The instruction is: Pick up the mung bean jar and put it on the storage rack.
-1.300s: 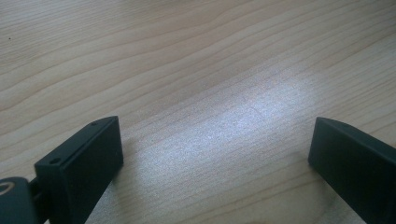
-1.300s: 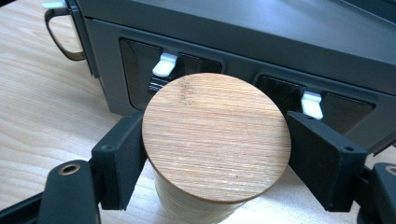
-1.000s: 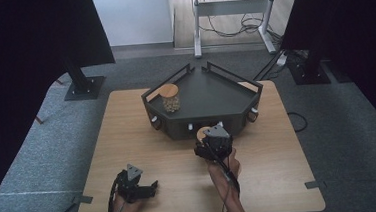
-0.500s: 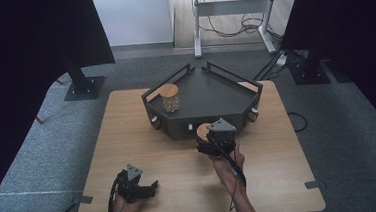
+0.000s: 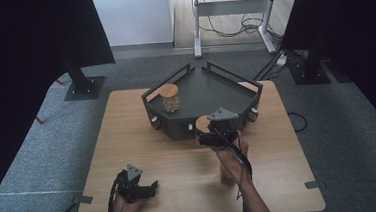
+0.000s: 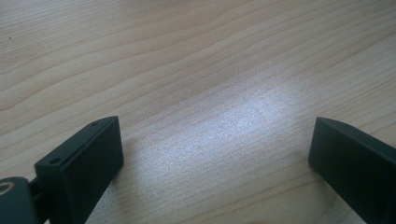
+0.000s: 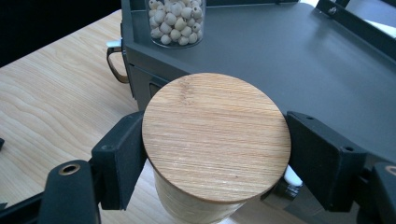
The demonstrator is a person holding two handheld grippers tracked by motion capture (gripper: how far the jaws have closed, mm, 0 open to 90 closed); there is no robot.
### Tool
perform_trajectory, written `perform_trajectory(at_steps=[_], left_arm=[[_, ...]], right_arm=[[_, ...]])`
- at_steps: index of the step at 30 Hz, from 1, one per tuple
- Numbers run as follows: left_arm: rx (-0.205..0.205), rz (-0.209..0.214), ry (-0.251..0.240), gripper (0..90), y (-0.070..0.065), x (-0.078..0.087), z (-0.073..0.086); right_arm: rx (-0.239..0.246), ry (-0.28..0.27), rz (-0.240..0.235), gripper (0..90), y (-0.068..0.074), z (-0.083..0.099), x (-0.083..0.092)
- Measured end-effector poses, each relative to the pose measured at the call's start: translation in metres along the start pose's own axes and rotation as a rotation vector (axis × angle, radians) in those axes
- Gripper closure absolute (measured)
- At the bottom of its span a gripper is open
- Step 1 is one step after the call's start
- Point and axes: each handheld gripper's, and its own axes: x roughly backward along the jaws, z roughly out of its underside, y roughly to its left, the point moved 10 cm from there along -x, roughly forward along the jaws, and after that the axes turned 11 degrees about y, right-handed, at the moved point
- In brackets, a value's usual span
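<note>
A glass jar with a round wooden lid (image 7: 215, 135) hangs just off the table, and my right gripper (image 7: 215, 161) is shut on it, one black jaw on each side below the lid. In the high view that jar (image 5: 203, 123) and the right gripper (image 5: 209, 133) are at the front edge of the dark tray (image 5: 215, 91). A second jar (image 5: 170, 99), filled with pale beads (image 7: 176, 21), stands upright at the tray's left side. My left gripper (image 5: 150, 187) rests low over the table's near left, its jaws wide apart over bare wood (image 6: 215, 154).
The tray (image 7: 289, 60) has low rails and small handles on its front wall, and its floor is bare to the right of the bead jar. Black stands and a desk frame with cables are on the floor beyond the wooden table (image 5: 128, 135).
My right gripper has carried the wooden-lidded jar upward and away from the person, up to the tray's front edge. The left gripper has stayed where it was.
</note>
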Motion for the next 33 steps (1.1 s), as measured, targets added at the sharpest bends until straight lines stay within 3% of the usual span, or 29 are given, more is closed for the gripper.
perform_trajectory(at_steps=[13, 24, 33], left_arm=[[0.001, 0.0, 0.0, 2.8, 0.0, 0.0, 0.0], [0.001, -0.001, 0.0, 2.8, 0.0, 0.0, 0.0], [0.001, -0.001, 0.0, 2.8, 0.0, 0.0, 0.0]], right_arm=[[0.034, -0.005, -0.033, 23.3, -0.007, -0.02, 0.008], [0.065, -0.008, -0.031, 23.3, -0.012, -0.036, 0.012], [0.063, -0.017, -0.053, 23.2, -0.017, -0.048, 0.014]])
